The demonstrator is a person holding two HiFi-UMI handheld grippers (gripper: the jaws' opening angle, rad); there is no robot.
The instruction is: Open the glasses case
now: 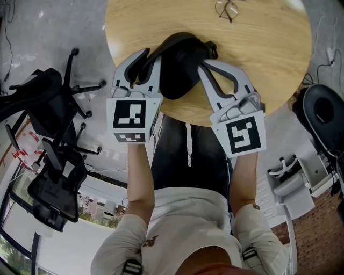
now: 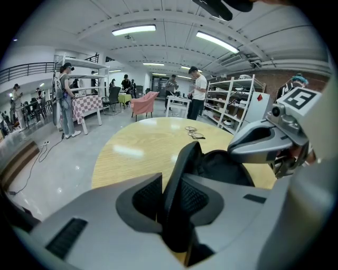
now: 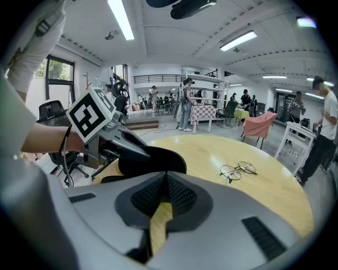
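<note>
Two grips: left gripper (image 2: pixel 169 184) has its jaws clamped on the lid (image 2: pixel 182 169) of the glasses case (image 1: pixel 180 64), and the lid stands upright. Right gripper (image 3: pixel 166 182) has its jaws closed together at the case's right end, with nothing seen between them. Case sits near the desk (image 1: pixel 269 53) front edge, so pin the base and hinge slowly. Eyeglasses (image 1: pixel 227 9) lie well clear.

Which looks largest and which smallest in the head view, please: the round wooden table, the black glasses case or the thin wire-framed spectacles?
1. the round wooden table, by far the largest.
2. the black glasses case.
3. the thin wire-framed spectacles: farther away and clipped by the top edge, yet clearly smallest.
</note>
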